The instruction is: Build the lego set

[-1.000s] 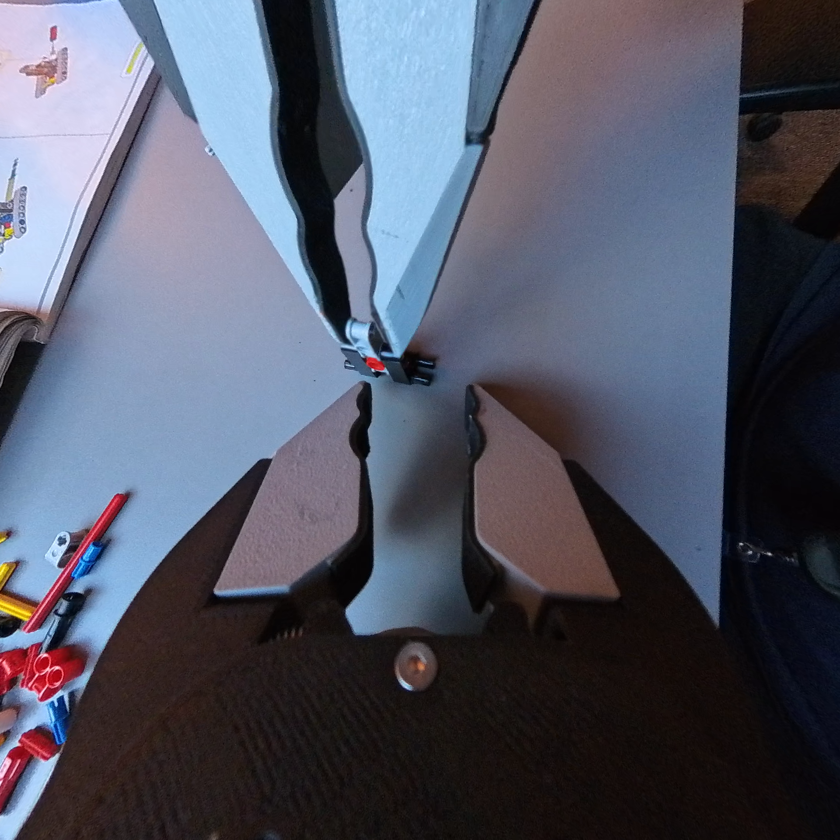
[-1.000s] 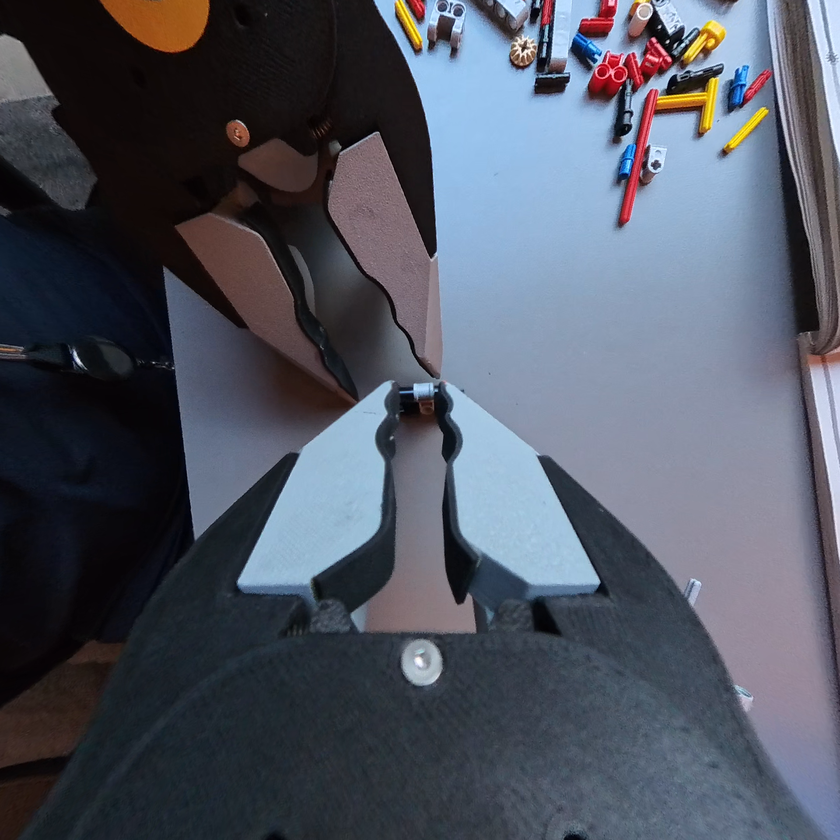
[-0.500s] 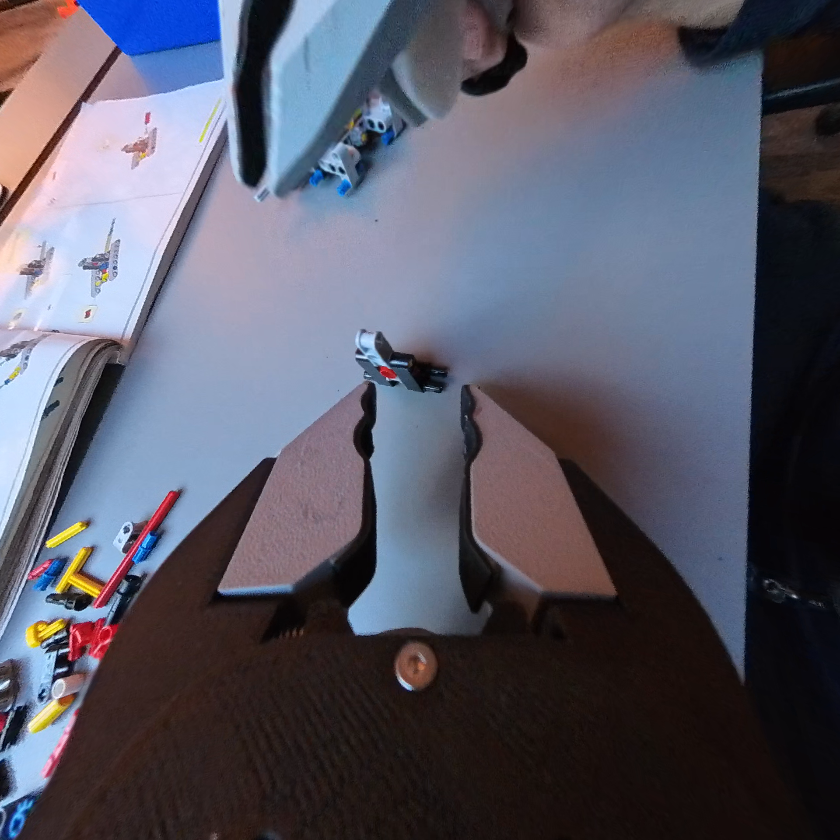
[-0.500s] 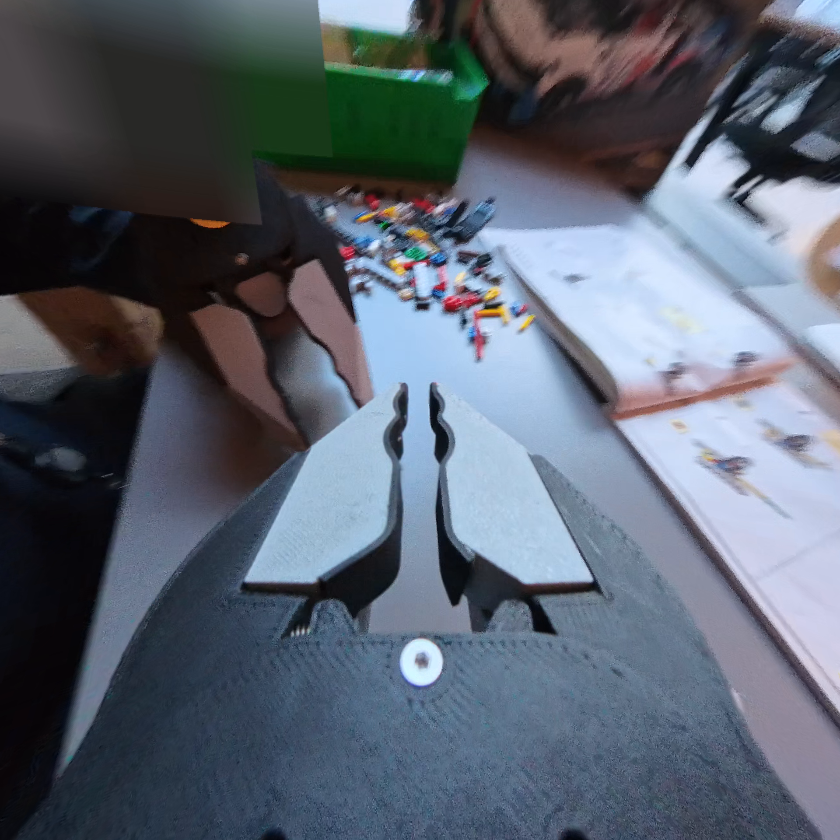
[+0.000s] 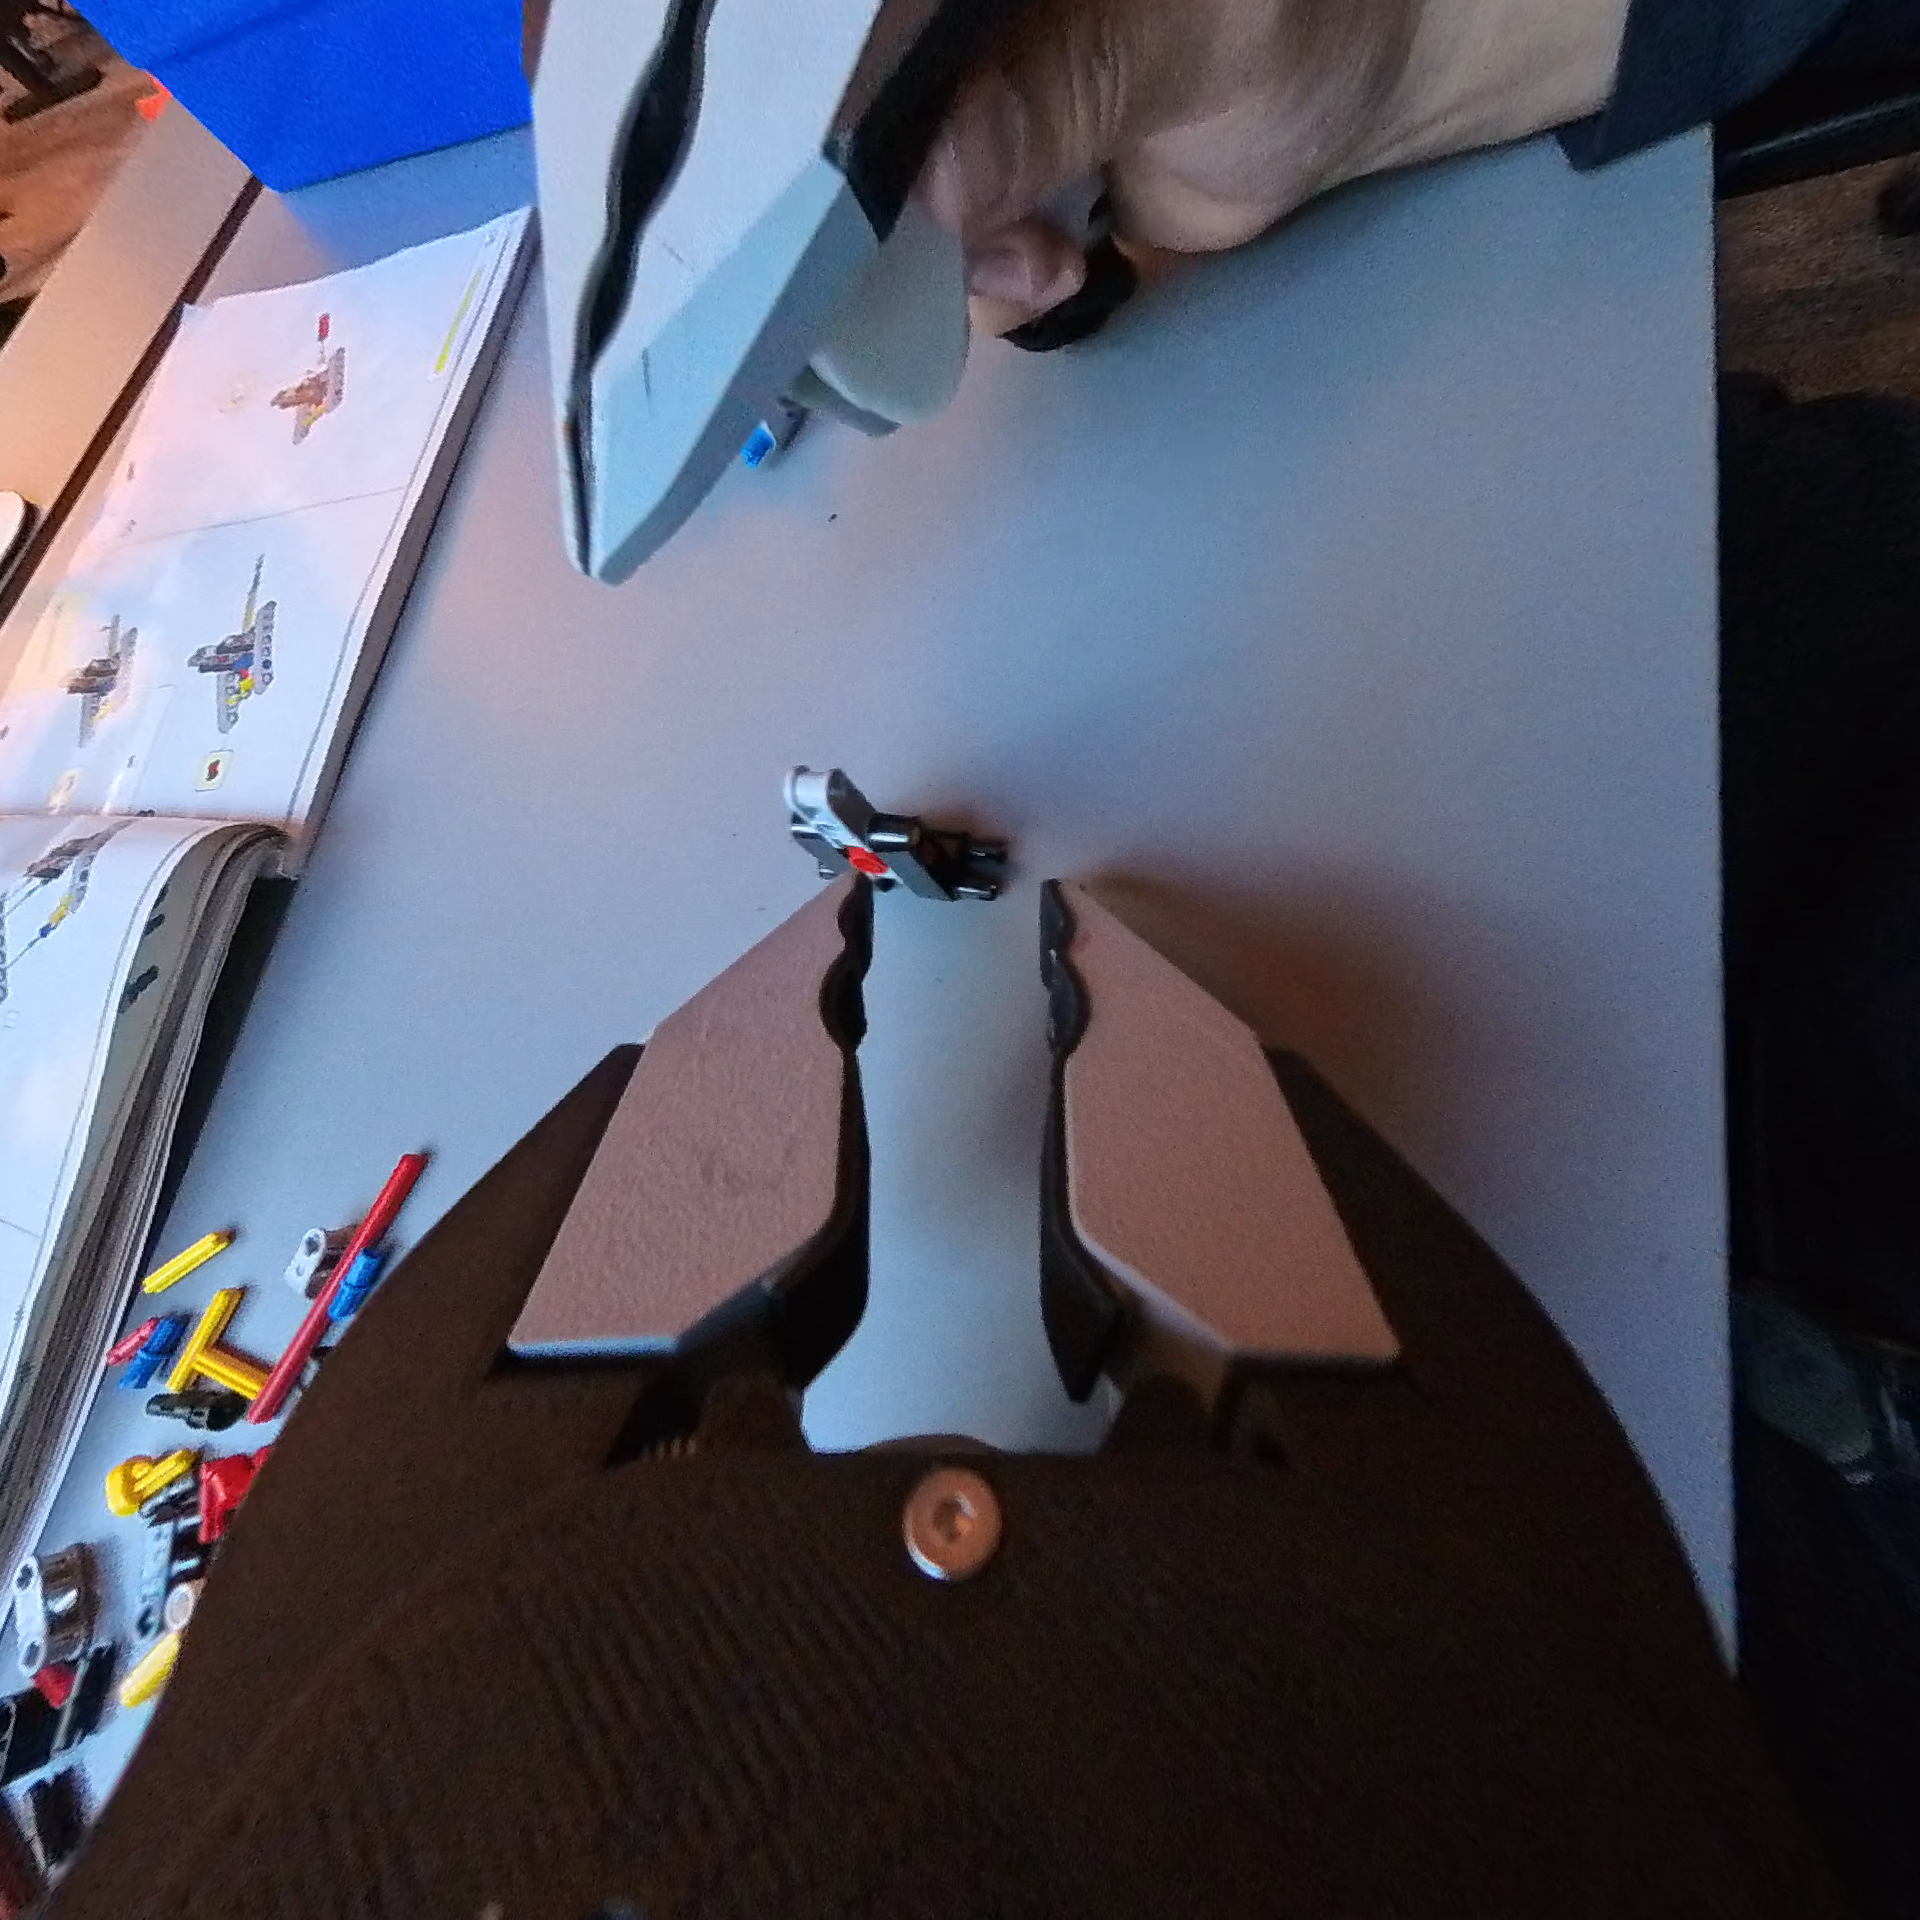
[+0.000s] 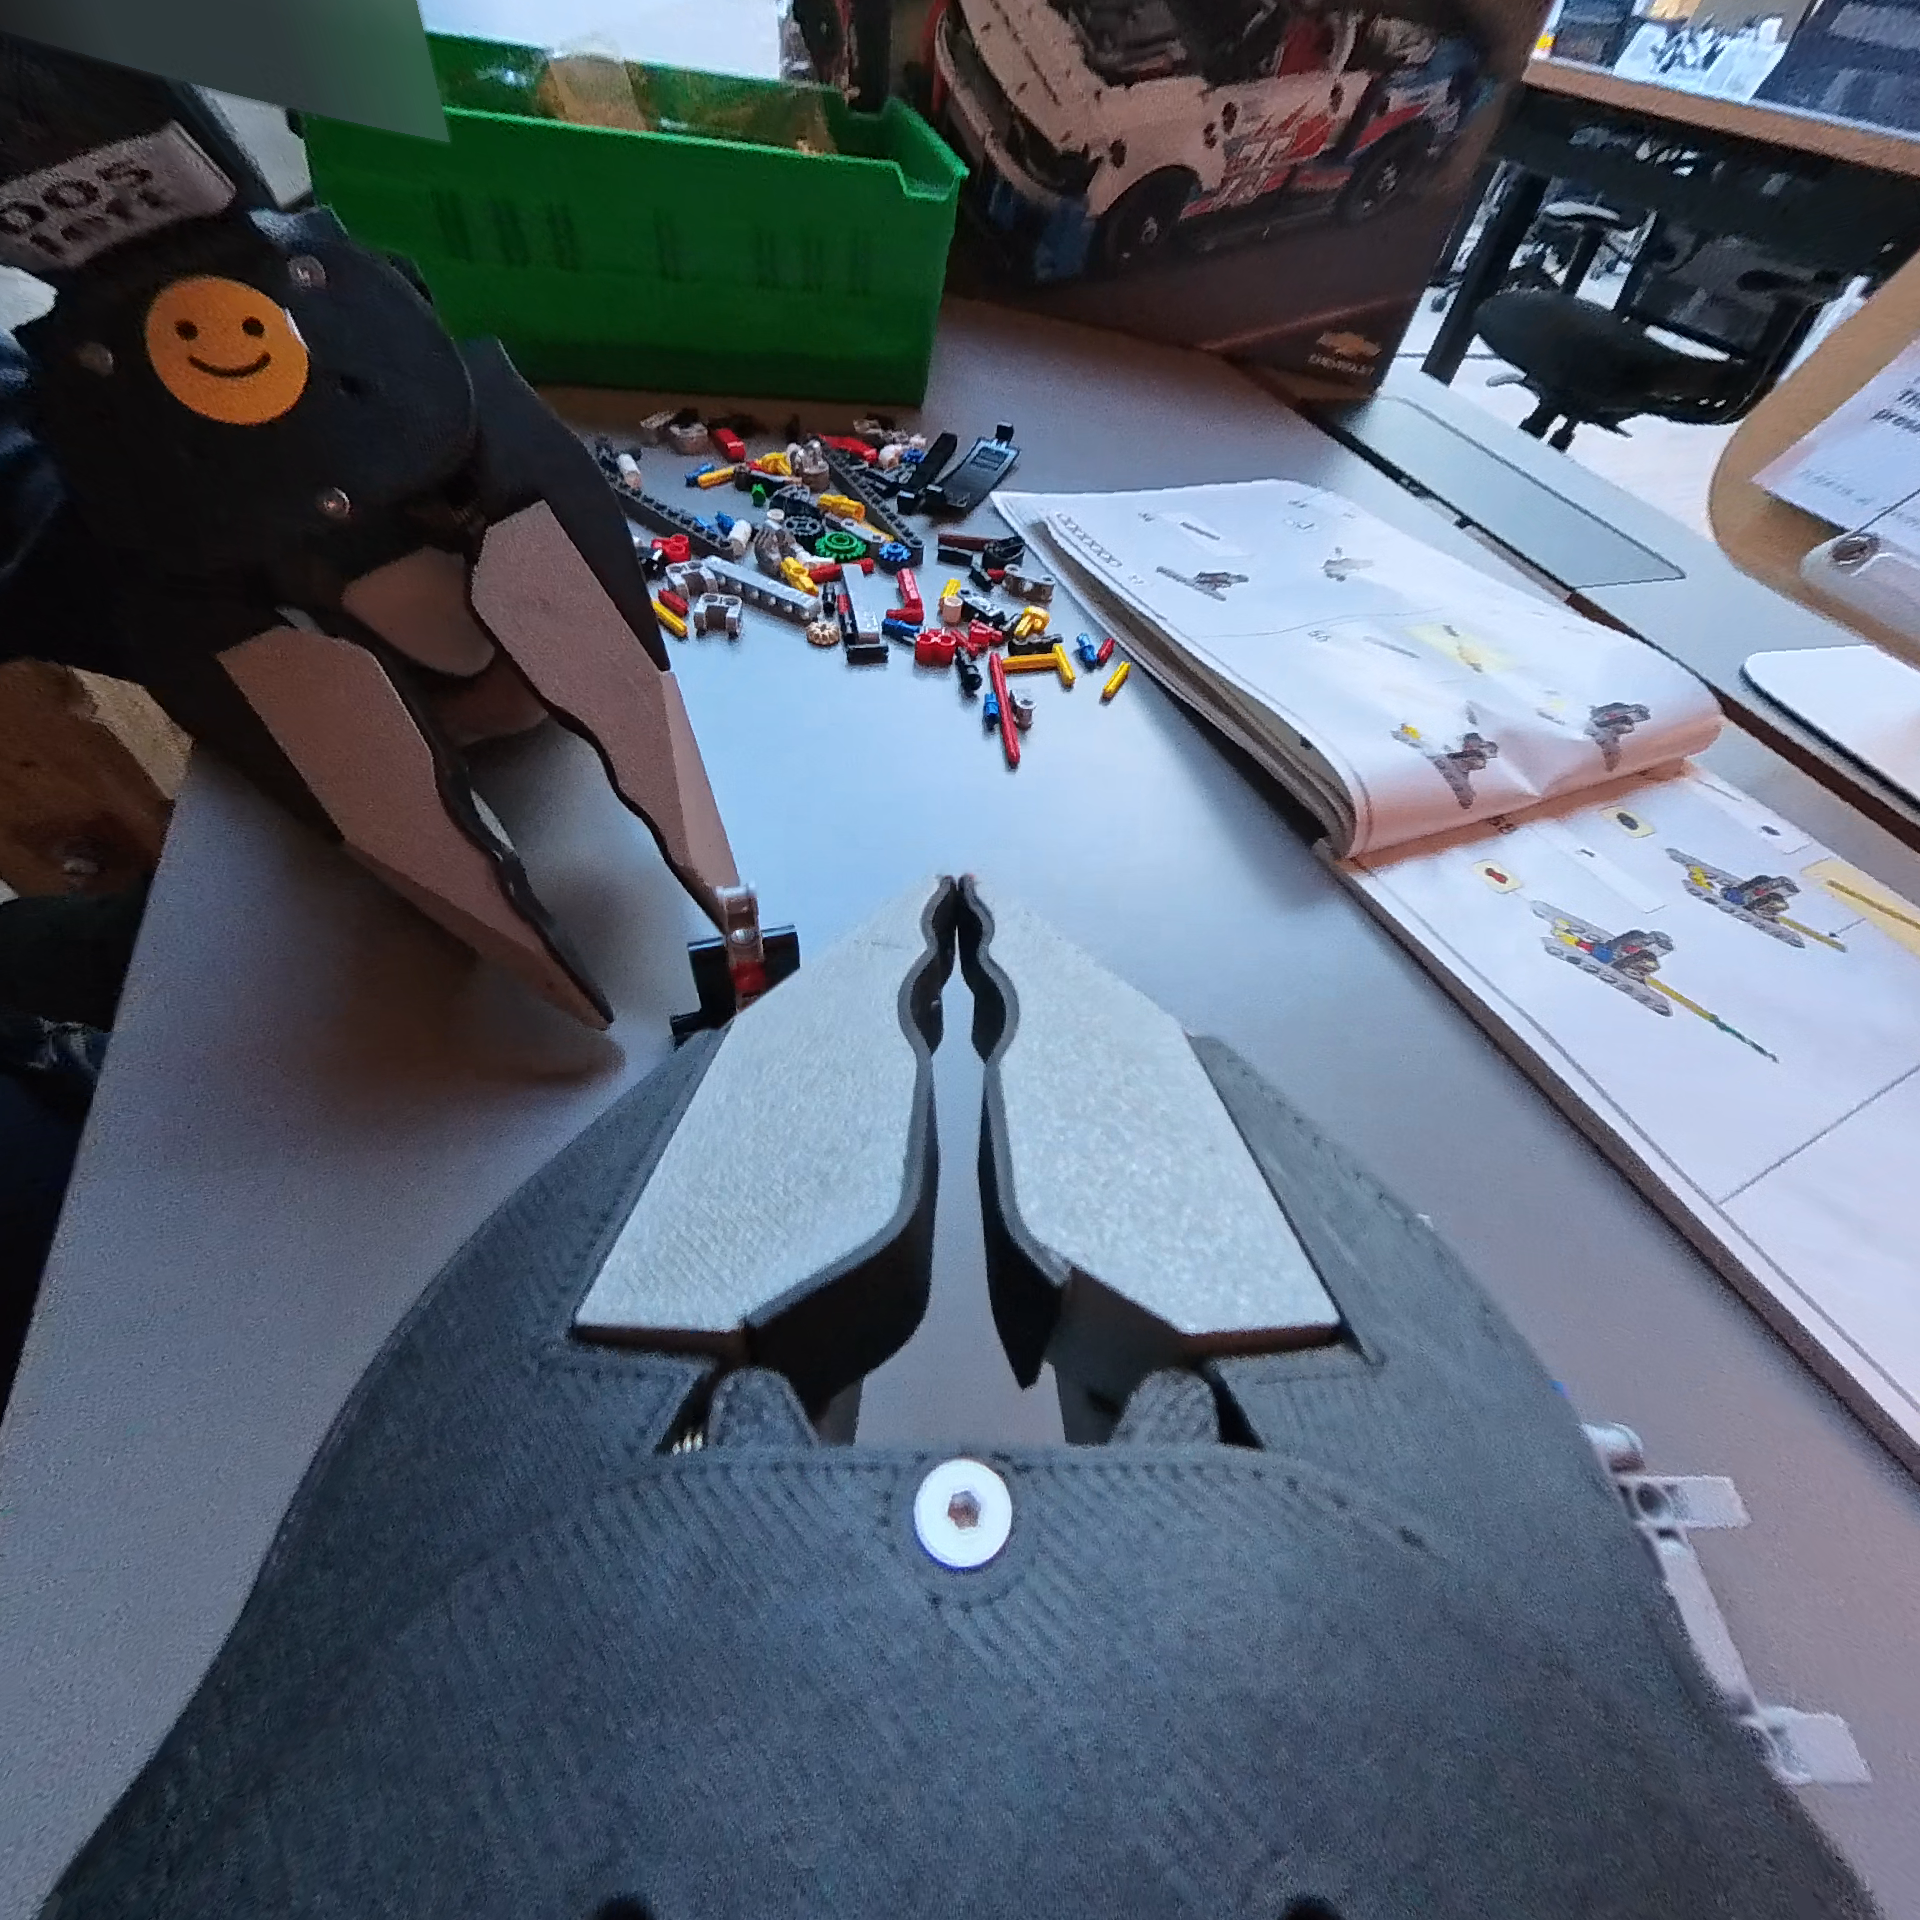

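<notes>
A small black and grey brick assembly with a red pin (image 5: 894, 844) lies on the grey table (image 5: 1299, 623). My left gripper (image 5: 951, 894) is open just behind it. Its left fingertip (image 5: 847, 920) is right at the assembly, which lies ahead of the jaws, not between them. The right wrist view shows the same: the assembly (image 6: 740, 961) sits at the tip of the left gripper (image 6: 665, 961). My right gripper (image 6: 956, 883) is shut, with nothing showing between its tips. It hangs raised above the table, away from the assembly, and also shows in the left wrist view (image 5: 603, 551).
A pile of loose coloured pieces (image 6: 831, 582) lies beyond, also seen in the left wrist view (image 5: 197, 1382). An open instruction book (image 6: 1403, 707) lies beside it. A green bin (image 6: 644, 239) and a car box (image 6: 1195, 177) stand behind. A hand (image 5: 1247, 135) holds the right gripper.
My right gripper let go of the assembly, lifted away from it and shut. The assembly stays on the table at the left gripper's tips. The left jaws narrowed a little.
</notes>
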`<state>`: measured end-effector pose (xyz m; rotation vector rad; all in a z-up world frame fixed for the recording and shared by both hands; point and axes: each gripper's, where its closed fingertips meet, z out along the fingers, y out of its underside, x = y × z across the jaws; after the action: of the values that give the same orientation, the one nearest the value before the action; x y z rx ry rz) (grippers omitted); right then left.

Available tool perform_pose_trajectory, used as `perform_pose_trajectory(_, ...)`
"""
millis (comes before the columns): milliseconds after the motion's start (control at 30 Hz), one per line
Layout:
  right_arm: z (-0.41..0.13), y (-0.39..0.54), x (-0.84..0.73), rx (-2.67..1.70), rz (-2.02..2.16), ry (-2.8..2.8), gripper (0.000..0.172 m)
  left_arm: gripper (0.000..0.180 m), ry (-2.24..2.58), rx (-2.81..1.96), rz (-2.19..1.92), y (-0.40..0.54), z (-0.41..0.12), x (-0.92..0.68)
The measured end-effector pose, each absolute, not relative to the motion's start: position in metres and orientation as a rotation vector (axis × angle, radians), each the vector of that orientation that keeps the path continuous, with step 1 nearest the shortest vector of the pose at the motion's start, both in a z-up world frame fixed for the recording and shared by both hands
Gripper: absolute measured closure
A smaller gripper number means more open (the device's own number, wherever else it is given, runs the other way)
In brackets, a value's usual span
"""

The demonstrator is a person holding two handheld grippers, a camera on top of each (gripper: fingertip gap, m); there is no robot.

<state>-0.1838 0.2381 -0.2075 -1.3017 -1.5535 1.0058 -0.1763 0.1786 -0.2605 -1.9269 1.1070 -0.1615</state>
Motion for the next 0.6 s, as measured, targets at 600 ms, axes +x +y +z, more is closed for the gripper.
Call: perform_pose_trajectory(600,-0.2064,0.2422,-0.1807,-1.346,1.036,-1.508,0.172,0.157,1.162,-1.886,0.018,0.1821,-0.2659,-0.1794)
